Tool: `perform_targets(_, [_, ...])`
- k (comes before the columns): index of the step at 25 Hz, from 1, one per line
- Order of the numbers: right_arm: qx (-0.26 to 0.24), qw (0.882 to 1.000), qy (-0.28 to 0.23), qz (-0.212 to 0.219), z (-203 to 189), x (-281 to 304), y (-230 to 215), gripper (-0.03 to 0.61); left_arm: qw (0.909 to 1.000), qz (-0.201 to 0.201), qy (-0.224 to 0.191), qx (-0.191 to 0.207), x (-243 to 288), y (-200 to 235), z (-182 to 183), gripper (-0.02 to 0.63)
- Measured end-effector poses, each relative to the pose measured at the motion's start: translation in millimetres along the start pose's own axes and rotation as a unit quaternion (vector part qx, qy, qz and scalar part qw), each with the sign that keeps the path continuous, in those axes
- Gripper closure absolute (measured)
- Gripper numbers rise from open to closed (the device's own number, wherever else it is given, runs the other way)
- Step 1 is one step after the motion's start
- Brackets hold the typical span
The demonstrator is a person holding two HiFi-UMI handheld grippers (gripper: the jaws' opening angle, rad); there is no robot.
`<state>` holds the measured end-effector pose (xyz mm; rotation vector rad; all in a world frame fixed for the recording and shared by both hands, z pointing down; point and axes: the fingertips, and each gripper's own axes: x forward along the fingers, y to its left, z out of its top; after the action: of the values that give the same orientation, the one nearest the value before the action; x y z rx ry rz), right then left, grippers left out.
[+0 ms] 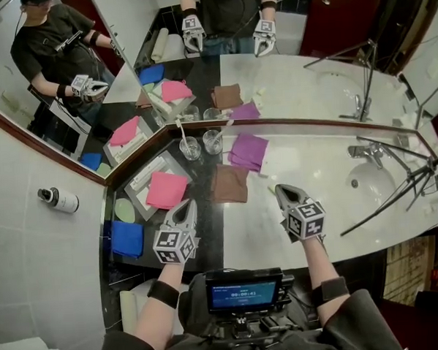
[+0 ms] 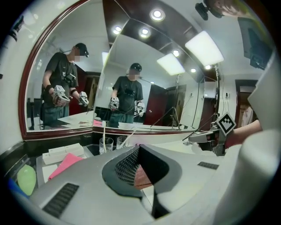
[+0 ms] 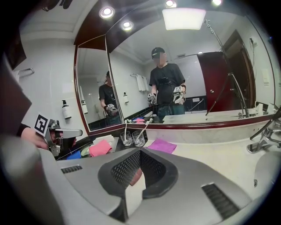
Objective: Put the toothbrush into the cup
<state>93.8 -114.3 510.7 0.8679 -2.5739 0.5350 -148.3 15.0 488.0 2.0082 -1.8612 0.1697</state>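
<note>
Glass left tumbler (image 1: 190,148) and glass right tumbler (image 1: 213,142) stand side by side beyond the brown cloth (image 1: 230,183), at the foot of the mirror (image 1: 287,86). The left tumbler holds a toothbrush (image 1: 181,130) nearly upright; the right tumbler holds a second toothbrush (image 1: 224,126) that leans toward the purple cloth (image 1: 248,151), which lies just beyond the brown cloth on its right. No brush is seen loose on the desk (image 1: 313,158); a small pale object (image 1: 271,190) just right of the brown cloth is too small to name. The left claw (image 1: 188,205) is clenched with nothing between its jaws and hangs left of the brown cloth on its near side. The right claw (image 1: 280,190) is likewise clenched and empty, right of the brown cloth. Judged from this layout, the placing step appears complete, or no step is in hand; any further brush would first call for releasing a claw and finding that brush. A grey tray (image 1: 173,164) left of the brown cloth carries a pink cloth (image 1: 166,189) and white packets; the sink basin (image 1: 384,187), far right of the brown cloth, looks empty.
</note>
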Motion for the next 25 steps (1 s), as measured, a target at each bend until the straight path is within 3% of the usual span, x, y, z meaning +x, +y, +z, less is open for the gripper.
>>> perform_targets(16, [0.022,0.999,0.014,0.019,-10,4,-2,0.561,0.9997,0.019,0.018,-0.003,14,-1,-3,0.614])
perform_targets(20, [0.029,0.999,0.013,0.03,-8,4,5,0.561,0.9993,0.012,0.033,0.01,26,0,-4,0.584])
perform_targets(25, [0.029,0.999,0.015,0.039,-6,4,10,0.561,0.9969,-0.003,0.056,0.056,58,4,4,0.506])
